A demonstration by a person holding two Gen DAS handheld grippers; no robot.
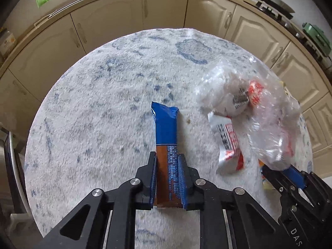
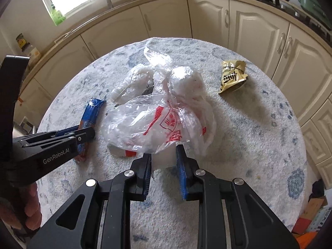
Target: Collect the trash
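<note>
Left wrist: fingers [image 1: 167,178] clamping wrapper [image 1: 166,132]

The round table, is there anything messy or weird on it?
Yes, litter lies about on the table: a crumpled clear plastic bag with wrappers inside, which the right tongs pinch by its edge; a blue and brown snack wrapper clamped in the left tongs; and a crushed gold packet lying apart, untouched.

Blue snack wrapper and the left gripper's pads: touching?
Touching. The left wrist view shows the left gripper shut on the blue snack wrapper, with both pads pressed against its brown end and no gap visible.
</note>
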